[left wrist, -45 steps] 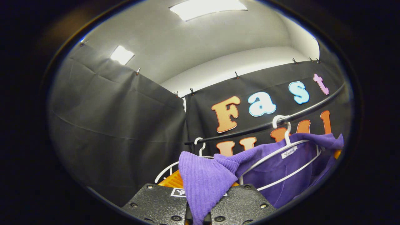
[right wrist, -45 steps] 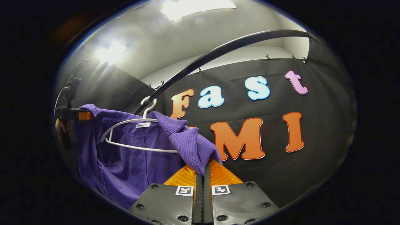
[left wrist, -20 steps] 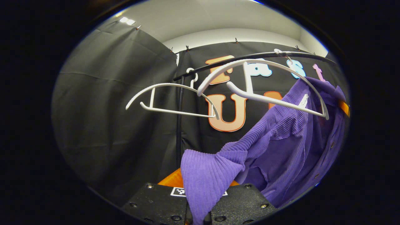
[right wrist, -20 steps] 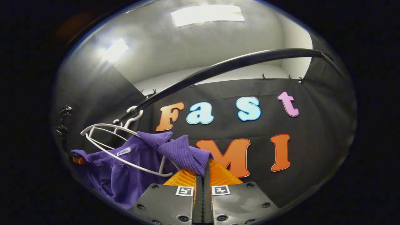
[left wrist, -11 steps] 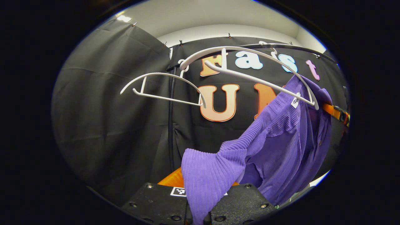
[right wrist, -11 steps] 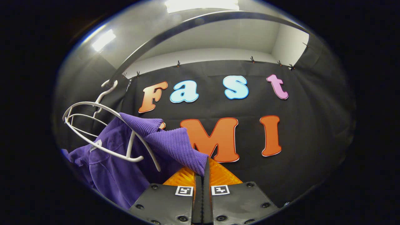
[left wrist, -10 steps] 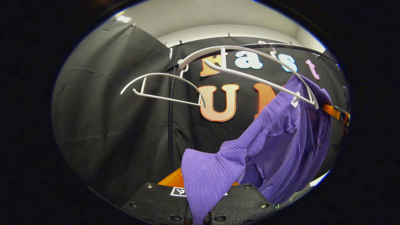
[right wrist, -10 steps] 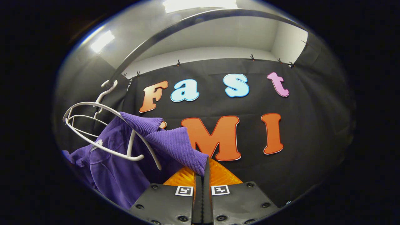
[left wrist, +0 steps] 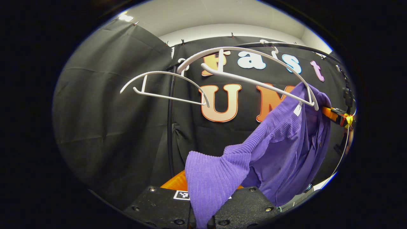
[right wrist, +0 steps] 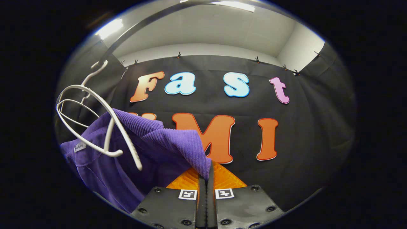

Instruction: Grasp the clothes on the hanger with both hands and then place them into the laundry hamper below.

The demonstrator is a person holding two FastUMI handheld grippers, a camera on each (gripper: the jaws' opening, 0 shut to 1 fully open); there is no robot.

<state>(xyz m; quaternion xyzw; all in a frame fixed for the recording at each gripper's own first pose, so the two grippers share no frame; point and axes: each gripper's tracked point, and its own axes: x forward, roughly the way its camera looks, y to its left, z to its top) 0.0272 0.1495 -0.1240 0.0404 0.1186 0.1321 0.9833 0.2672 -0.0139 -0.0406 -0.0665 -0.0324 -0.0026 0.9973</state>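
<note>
A purple top (left wrist: 286, 143) is pinched at one shoulder by the left gripper (left wrist: 200, 222), fingers pressed together on the ribbed fabric. The other shoulder is clamped by the right gripper (right wrist: 206, 178), seen in the right gripper view. The top hangs below a white hanger (left wrist: 254, 70), w/ its collar just beside the hanger's end. A 2nd hanger (left wrist: 165, 86) is hooked on the black rail (left wrist: 305, 47).

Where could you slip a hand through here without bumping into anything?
Open room lies left of the bare white hanger, before the black cloth wall, and right of the right gripper. It is crowded where the purple shirt drapes beneath the nearer hanger, stretched toward the left gripper.
</note>
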